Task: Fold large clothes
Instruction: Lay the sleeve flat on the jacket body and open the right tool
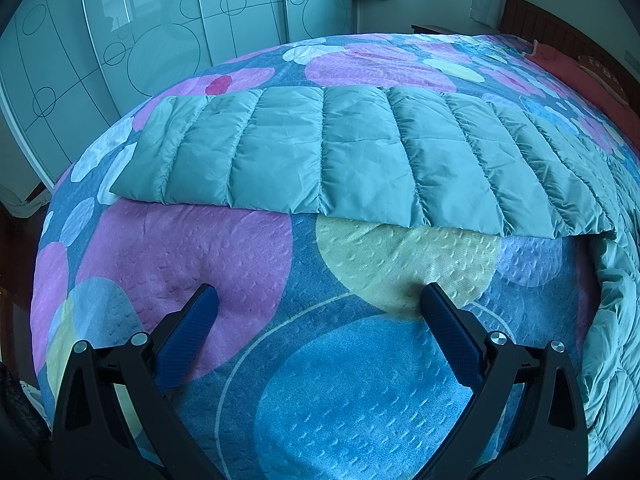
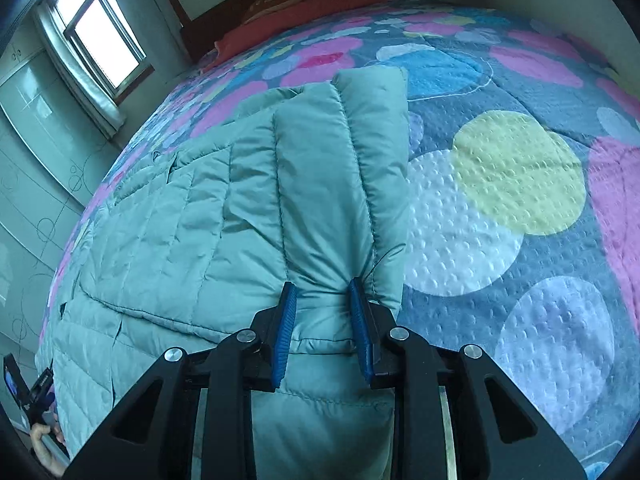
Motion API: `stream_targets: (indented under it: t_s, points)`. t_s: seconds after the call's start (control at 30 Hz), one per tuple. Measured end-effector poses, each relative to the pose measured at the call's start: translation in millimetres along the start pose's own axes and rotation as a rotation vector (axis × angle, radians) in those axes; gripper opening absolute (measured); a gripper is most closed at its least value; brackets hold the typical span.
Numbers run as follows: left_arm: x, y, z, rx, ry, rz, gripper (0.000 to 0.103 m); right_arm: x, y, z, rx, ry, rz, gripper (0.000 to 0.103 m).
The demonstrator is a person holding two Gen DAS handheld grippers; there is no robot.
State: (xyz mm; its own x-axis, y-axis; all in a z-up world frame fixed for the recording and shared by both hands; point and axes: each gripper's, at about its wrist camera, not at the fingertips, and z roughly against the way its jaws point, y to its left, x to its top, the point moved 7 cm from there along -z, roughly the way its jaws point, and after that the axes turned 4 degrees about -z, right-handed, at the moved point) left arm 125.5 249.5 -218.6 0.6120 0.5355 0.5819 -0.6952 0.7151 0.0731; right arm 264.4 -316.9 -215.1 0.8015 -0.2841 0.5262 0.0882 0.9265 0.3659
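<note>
On the bed (image 1: 360, 400), the right gripper (image 2: 323, 292) is pinching a sleeve of the quilted green jacket (image 2: 192, 220), likely to fold it inward, while the left gripper (image 1: 320, 300) is hovering open near the bed's edge.

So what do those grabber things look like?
Both look alike. The left gripper and the right gripper have black plastic arms with triangle-shaped holes, round silver bolts at the joints, and two flat fingers covered in bumpy blue pads. No cables or writing show.
</note>
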Motion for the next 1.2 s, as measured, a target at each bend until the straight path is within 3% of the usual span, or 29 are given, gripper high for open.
stream_targets:
  t_s: [0.07,0.2,0.3,0.4,0.53,0.7,0.77,0.87,0.9,1.0,1.07,1.2]
  points:
    - [0,0,0,0.0,0.0,0.0,0.101,5,2,11,-0.002,0.007,0.001,0.028]
    - [0,1,0,0.002,0.0,-0.001,0.101,37,5,33,0.002,-0.076,0.003,0.029]
    - [0,1,-1,0.001,0.0,-0.001,0.101,67,4,27,-0.014,-0.117,0.001,0.029]
    - [0,0,-1,0.001,0.0,-0.001,0.101,85,-2,2,-0.039,-0.103,-0.017,0.029]
    - [0,0,-1,-0.001,0.001,0.0,0.101,80,-14,-41,-0.069,0.005,-0.036,0.029]
    - [0,1,-1,0.004,-0.001,-0.003,0.101,98,0,-18,-0.107,-0.065,0.009,0.029]
    - [0,3,-2,0.003,-0.001,-0.002,0.101,103,1,-19,-0.112,-0.081,0.012,0.039]
    - [0,3,-2,0.006,-0.001,-0.004,0.101,97,-6,-53,-0.117,-0.003,0.005,0.048]
    - [0,5,-3,0.006,0.0,-0.004,0.101,97,-4,-56,-0.11,-0.023,0.027,0.049]
    - [-1,2,-2,0.003,-0.002,-0.002,0.101,96,8,-41,-0.165,-0.044,0.057,0.049]
    - [0,3,-2,0.008,-0.003,-0.006,0.101,86,22,-20,-0.14,-0.081,0.065,0.05]
    - [0,6,-3,0.007,-0.004,-0.005,0.101,44,48,7,-0.122,-0.1,0.075,0.062]
